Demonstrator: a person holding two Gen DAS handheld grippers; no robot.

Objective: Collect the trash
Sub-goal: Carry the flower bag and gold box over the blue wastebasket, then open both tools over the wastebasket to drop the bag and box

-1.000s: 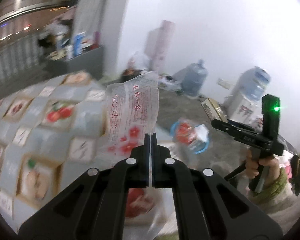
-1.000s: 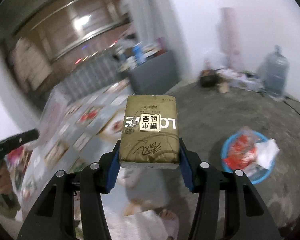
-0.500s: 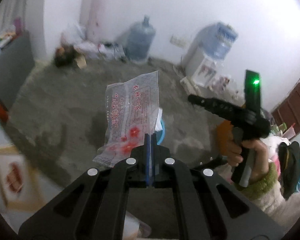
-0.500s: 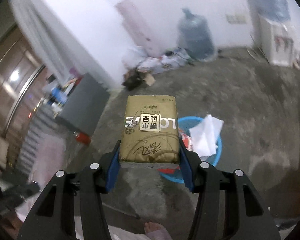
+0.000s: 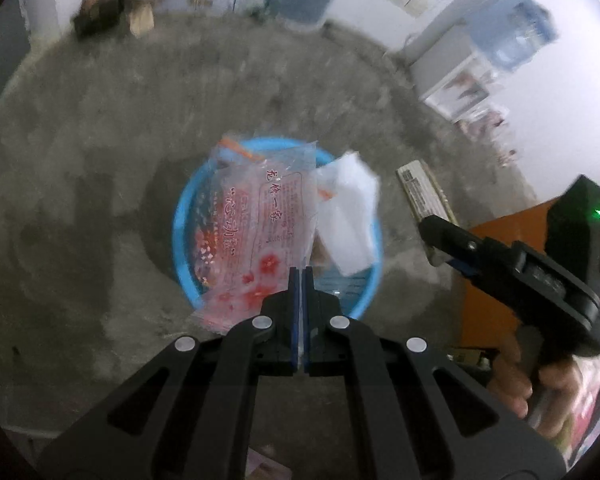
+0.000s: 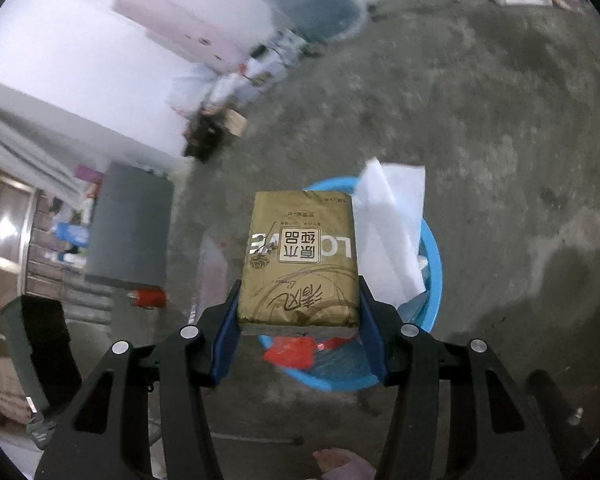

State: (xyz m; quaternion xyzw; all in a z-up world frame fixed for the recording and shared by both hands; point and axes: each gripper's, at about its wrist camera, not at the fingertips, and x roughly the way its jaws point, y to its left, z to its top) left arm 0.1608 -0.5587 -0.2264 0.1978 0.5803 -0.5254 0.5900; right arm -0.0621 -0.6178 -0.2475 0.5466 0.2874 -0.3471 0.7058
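The left claw (image 5: 300, 276) is pinched shut on a clear printed wrapper (image 5: 256, 232), and the right claw (image 6: 298, 304) clamps a gold tissue pack (image 6: 300, 264). Both hang over the blue basin (image 5: 180, 232) on the floor. This looks like the drop-off step; next, each claw needs to open so both pieces fall inside.

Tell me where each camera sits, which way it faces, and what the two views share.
Left wrist: on the left gripper, tilted down at the floor; closed fingers pinch a clear wrapper; the right hand shows.
Right wrist: on the right gripper, facing down; it clamps a gold pack.
Shared: blue basin, white paper.
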